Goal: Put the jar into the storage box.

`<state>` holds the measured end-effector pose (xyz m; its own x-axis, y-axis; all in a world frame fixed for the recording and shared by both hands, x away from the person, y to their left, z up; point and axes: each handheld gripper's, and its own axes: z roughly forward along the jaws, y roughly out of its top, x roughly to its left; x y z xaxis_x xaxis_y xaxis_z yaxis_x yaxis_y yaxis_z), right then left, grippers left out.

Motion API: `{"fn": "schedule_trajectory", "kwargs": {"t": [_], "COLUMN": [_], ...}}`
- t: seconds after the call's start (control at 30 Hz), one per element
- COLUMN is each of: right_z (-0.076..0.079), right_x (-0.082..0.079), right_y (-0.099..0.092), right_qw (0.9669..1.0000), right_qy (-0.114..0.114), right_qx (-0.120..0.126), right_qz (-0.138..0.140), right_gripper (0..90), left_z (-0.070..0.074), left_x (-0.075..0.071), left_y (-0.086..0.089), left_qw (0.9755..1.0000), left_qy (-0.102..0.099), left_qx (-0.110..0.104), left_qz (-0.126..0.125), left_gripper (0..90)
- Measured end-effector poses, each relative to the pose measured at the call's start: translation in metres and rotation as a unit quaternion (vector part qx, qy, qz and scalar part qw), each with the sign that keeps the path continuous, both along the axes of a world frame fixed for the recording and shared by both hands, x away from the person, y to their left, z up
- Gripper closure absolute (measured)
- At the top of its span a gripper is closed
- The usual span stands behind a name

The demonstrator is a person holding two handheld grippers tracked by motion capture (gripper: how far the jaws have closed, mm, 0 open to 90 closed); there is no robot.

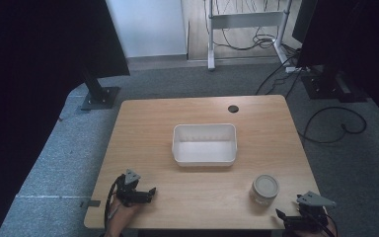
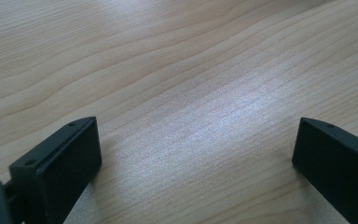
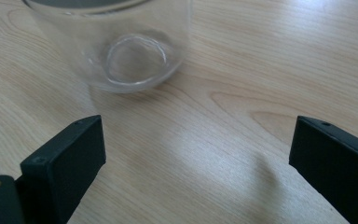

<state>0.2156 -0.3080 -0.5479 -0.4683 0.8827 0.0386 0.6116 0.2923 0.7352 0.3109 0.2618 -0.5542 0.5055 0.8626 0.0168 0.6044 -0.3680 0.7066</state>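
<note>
Grey carpet surrounds a light wooden table (image 1: 148, 128) in the high view, with dark stands and loose cables on the floor beyond its far edge. A white rectangular bin (image 1: 205, 144) sits empty near the table's middle, open side up, so it looks ready to receive something. A short glass jar (image 1: 265, 189) stands upright near the front right corner, well apart from the bin and close to the right gripper (image 1: 285, 217), which rests low at the table's front edge and points roughly toward it. The left gripper (image 1: 149, 193) lies on the front left of the table, aimed across the bare wood, with nothing near its tips; it seems parked out of the way while the other hand works.

Seen from the left gripper view, the two black jaws stand wide apart over plain wood grain (image 2: 191, 84), holding nothing and touching nothing.

Seen from the right gripper view, the jaws are likewise spread wide and empty, and the clear jar (image 3: 121, 51) stands just ahead of them, slightly to the left of the gap, its round base plain through the glass. The wide spread suits the jar's girth. My judgement is that the approach to the jar is under way, with the grasp not yet made.
</note>
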Motion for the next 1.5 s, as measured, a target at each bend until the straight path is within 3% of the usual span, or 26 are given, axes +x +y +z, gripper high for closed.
{"fn": "schedule_trajectory", "kwargs": {"t": [0.83,1.5], "right_z": [0.015,0.021], "right_x": [0.008,0.024], "right_y": [0.019,0.038], "right_qw": [0.9995,0.9982], "right_qy": [-0.022,-0.033], "right_qx": [0.003,0.002], "right_qz": [0.025,0.049], "right_gripper": [2.0,1.5], "left_z": [0.0,0.0], "left_x": [0.0,0.0], "left_y": [0.0,0.0], "left_qw": [1.0,1.0], "left_qy": [0.0,0.0], "left_qx": [0.0,0.0], "left_qz": [0.0,0.0], "left_gripper": [0.9,0.9]}}
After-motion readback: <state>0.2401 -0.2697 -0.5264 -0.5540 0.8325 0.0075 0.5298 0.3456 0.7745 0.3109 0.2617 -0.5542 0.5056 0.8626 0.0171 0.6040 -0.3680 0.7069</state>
